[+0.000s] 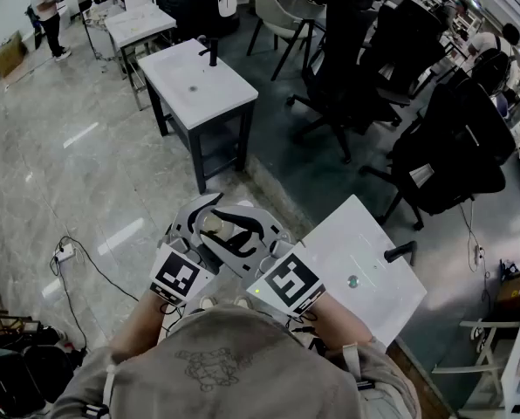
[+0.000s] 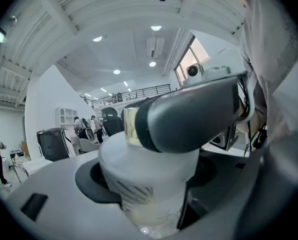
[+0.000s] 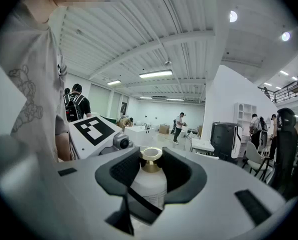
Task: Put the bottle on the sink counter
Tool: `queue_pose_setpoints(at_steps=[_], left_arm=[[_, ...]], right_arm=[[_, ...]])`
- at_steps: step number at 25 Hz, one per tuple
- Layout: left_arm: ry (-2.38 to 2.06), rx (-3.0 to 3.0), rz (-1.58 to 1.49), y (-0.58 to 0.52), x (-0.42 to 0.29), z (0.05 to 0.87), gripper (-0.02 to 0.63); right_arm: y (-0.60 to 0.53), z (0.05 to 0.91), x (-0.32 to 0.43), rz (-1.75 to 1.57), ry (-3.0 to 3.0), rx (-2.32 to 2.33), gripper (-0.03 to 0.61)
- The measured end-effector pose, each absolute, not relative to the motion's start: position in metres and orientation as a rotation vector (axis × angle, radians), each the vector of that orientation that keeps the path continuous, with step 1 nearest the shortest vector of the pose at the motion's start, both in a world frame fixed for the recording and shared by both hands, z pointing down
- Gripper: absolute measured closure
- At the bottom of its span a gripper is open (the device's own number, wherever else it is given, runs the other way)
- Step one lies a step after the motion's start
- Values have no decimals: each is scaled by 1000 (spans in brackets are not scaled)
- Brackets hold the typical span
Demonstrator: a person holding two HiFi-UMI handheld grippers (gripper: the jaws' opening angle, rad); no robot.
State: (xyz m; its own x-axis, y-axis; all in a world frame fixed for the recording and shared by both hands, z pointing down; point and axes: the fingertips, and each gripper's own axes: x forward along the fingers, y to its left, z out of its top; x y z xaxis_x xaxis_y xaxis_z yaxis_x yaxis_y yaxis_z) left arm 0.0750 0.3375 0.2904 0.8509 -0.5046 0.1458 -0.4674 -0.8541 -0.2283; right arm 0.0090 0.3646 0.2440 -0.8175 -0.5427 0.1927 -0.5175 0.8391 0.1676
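Head view, my two grippers raised side by side in front of the chest. The left gripper (image 1: 199, 223) and right gripper (image 1: 242, 238) meet around one bottle (image 1: 213, 224), a white plastic body with a gold cap (image 3: 151, 157).

Right gripper view: my right fingers (image 3: 120, 170) are closed at a middling width on the bottle's neck and shoulder just under the cap, and the bottle stands upright between them.

Left gripper view: my left fingers (image 2: 91, 181) stand wide, with the broad body of the bottle (image 2: 149, 184) between them. A dark gap shows on the right side of the body. I cannot tell whether the left side touches. One right finger (image 2: 189, 119) crosses in front of the bottle's neck.

The bottle is in the air, carried by the right gripper, not on the sink counter (image 1: 330, 247). That counter lies just to the right of the grippers in the head view. Its white top carries a dark faucet (image 1: 400, 252) and a small drain (image 1: 353, 281).

A second sink counter (image 1: 203, 90) stands farther off on the tiled floor (image 1: 77, 164), with black office chairs (image 1: 347, 68) to its right.
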Motion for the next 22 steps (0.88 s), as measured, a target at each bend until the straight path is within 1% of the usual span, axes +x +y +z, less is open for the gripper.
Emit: queue_pose_setpoints(at_steps=[7, 22], left_arm=[[773, -2837, -318, 332, 78, 293, 272], [821, -2839, -325, 327, 114, 304, 272]], right_arm=[[359, 246, 13, -149, -2800, 812, 436], [356, 256, 50, -155, -2810, 769, 436]])
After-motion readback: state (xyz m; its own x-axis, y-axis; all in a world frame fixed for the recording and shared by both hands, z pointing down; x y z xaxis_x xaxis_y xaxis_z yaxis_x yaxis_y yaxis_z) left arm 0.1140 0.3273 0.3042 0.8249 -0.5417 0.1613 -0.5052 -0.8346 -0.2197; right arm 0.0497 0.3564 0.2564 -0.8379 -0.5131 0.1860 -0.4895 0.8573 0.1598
